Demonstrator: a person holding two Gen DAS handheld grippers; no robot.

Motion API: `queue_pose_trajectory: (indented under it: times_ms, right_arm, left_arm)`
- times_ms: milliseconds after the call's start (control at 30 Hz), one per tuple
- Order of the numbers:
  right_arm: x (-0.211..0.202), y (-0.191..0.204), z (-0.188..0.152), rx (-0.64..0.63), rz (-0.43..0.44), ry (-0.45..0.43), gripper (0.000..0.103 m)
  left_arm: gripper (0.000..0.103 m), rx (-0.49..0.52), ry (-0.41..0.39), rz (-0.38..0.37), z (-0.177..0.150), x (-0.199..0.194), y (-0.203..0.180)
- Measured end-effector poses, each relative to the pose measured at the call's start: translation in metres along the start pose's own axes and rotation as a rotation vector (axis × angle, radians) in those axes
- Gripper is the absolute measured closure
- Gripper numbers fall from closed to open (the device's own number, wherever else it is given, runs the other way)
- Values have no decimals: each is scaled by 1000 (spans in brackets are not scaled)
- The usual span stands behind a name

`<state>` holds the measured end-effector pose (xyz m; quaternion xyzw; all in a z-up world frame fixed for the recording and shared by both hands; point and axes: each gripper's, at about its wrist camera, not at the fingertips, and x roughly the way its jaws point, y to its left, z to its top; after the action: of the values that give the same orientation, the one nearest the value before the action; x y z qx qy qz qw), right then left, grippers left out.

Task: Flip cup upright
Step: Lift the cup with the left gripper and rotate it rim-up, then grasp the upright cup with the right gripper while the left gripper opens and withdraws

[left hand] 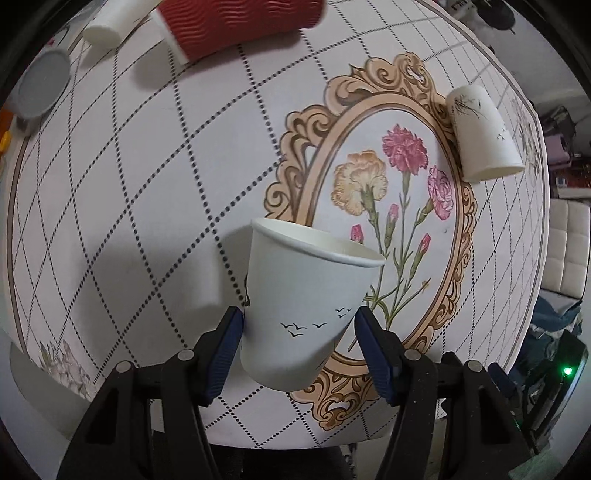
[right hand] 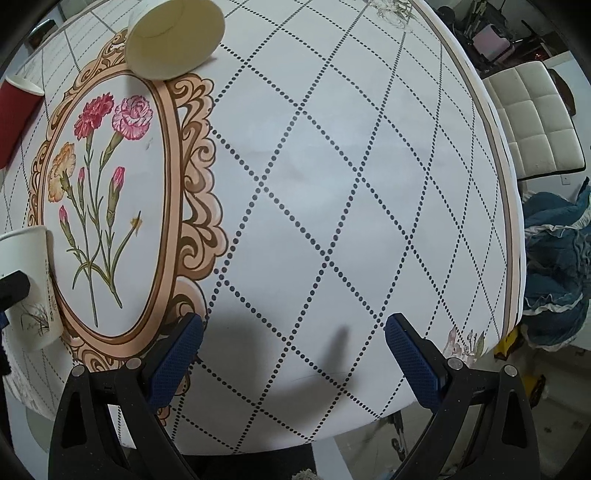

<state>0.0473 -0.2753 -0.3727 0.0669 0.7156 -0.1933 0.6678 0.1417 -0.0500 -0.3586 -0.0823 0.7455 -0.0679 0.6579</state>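
My left gripper (left hand: 297, 328) is shut on a white paper cup (left hand: 306, 299) printed with small black birds. The cup is held mouth up, slightly tilted, above the table. The same cup shows at the left edge of the right wrist view (right hand: 27, 280). A second white paper cup (left hand: 482, 133) lies on its side at the far right of the floral frame; in the right wrist view (right hand: 173, 40) its open mouth faces me. My right gripper (right hand: 293, 332) is open and empty above the table.
A red ribbed cup (left hand: 236, 26) lies on its side at the far edge, also in the right wrist view (right hand: 14, 118). A white cup (left hand: 110, 29) and a grey lid (left hand: 44, 83) lie far left. The round table's edge (right hand: 513, 236) curves right, with a cream chair (right hand: 532, 122) beyond.
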Motion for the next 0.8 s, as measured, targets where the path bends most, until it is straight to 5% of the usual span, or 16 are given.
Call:
queue_pose_trajectory:
  times_ms: [167, 233, 300, 500, 600, 800]
  right_arm:
    - [-7, -28, 22, 13, 0, -9, 3]
    - [-9, -36, 31, 20, 4, -12, 3]
    - [-12, -39, 34, 26, 6, -15, 3]
    - [-15, -53, 34, 40, 13, -19, 3]
    - [-14, -55, 35, 45, 15, -21, 3]
    - [-23, -59, 27, 54, 30, -35, 3]
  left_arm:
    - [40, 15, -9, 2, 1, 0, -22]
    - [15, 24, -14, 6, 2, -2, -34]
    - [7, 34, -24, 6, 1, -3, -36]
    - [7, 67, -67, 37, 10, -23, -45]
    - [6, 97, -149, 101, 8, -43, -44]
    - [6, 152, -333, 360, -5, -77, -19]
